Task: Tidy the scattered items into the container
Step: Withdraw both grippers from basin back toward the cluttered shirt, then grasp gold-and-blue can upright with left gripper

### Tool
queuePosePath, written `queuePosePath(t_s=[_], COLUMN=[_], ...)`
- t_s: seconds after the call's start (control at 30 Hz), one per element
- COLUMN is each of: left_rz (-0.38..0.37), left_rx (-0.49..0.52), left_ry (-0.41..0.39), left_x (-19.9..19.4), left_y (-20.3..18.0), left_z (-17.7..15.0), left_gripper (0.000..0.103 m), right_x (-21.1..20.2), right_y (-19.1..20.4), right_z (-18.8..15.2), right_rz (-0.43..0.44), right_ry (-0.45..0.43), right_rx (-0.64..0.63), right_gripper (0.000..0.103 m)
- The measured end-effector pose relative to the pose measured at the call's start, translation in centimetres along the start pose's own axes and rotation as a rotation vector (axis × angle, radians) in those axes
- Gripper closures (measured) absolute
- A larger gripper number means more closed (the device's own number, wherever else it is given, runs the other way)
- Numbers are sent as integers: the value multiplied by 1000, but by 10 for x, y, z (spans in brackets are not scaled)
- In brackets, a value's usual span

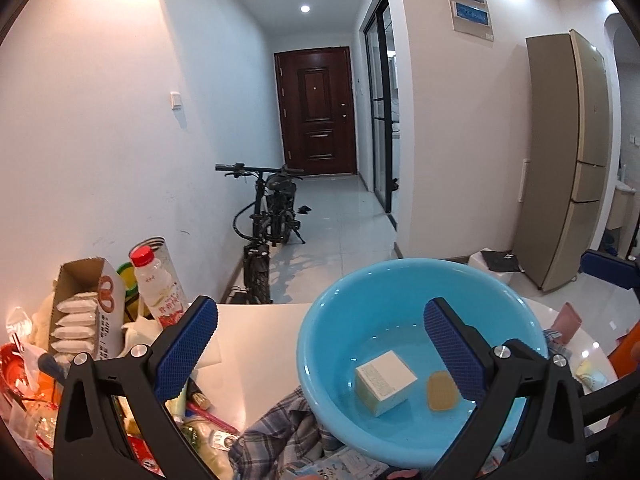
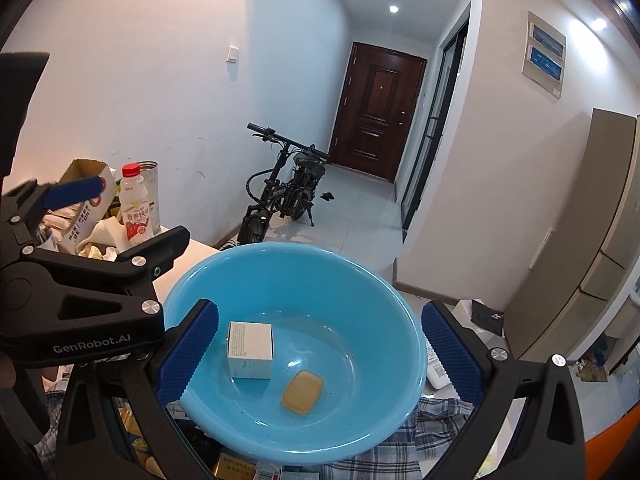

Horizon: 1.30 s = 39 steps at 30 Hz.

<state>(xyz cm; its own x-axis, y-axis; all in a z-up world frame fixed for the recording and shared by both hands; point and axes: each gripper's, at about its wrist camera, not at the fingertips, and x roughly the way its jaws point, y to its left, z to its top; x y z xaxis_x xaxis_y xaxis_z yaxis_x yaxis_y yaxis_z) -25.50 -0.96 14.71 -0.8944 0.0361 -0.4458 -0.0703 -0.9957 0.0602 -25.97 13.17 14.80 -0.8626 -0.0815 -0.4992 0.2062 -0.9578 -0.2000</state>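
The blue basin (image 1: 420,364) (image 2: 296,344) sits dead ahead of both tools, and inside it lies a small white box (image 1: 385,383) (image 2: 250,350) with a flat tan bar of soap (image 1: 441,391) (image 2: 302,392) just beside it, the two close but apart on the basin floor. The left gripper (image 1: 320,352) hangs wide open with nothing between its blue pads, its right finger reaching over the basin's rim above the soap, its left finger out over the white table (image 1: 260,344). The right gripper (image 2: 318,350) is spread just as wide and empty too, one finger at each side of the basin, the box just inside its left pad. From the right view the left gripper (image 2: 100,216) shows up at the left, beside the basin's near-left rim. Under the basin's near edge a checked cloth (image 1: 276,432) (image 2: 424,436) is bunched up, with packets and boxes poking out around it. Out past the left tool's left finger stands a bottle (image 1: 158,288) (image 2: 136,208) with a red cap, touching a tall tin behind it, and an open carton (image 1: 86,308) of white sachets next to that. Beyond the table a black bike (image 1: 268,220) (image 2: 284,188) leans by the wall, with a dark wooden door (image 1: 316,112) (image 2: 378,112) at the end of the hall and a fridge (image 1: 568,160) off to the right.
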Motion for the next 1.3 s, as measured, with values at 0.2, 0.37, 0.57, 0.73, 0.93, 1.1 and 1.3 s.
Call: queuePosePath(t_s=[0.2,0.37,0.57,0.73,0.93,1.1,1.3], left_rz=[-68,-18,14,-6,-45,-178,-214], left_rx=[-35,-37,37,118,58,-68,-117], left_ry=[50,55,98,177,324,366,390], left_x=[-5,-35,-53,-41,-14,-5,7], left_y=[4,4,-6,-18,-4,8,9], left_z=[2,-2,-48,-98,-154,-171,-176], left_gripper=[0,0,0,0,0,1,1], right_x=[-15,-24,-48,-66,-79,-84,-79], right_y=[-4,-13,-37,-56,-71,-77,-74], right_z=[2,1,2,2,3,3,1], right_rz=[49,123,167,188,192,189,184], right_ry=[-9,-14,-67,-112,-145,-159,-143], right_rx=[-13,-6,34,88,116,129,119], right_gripper=[0,0,0,0,0,0,0])
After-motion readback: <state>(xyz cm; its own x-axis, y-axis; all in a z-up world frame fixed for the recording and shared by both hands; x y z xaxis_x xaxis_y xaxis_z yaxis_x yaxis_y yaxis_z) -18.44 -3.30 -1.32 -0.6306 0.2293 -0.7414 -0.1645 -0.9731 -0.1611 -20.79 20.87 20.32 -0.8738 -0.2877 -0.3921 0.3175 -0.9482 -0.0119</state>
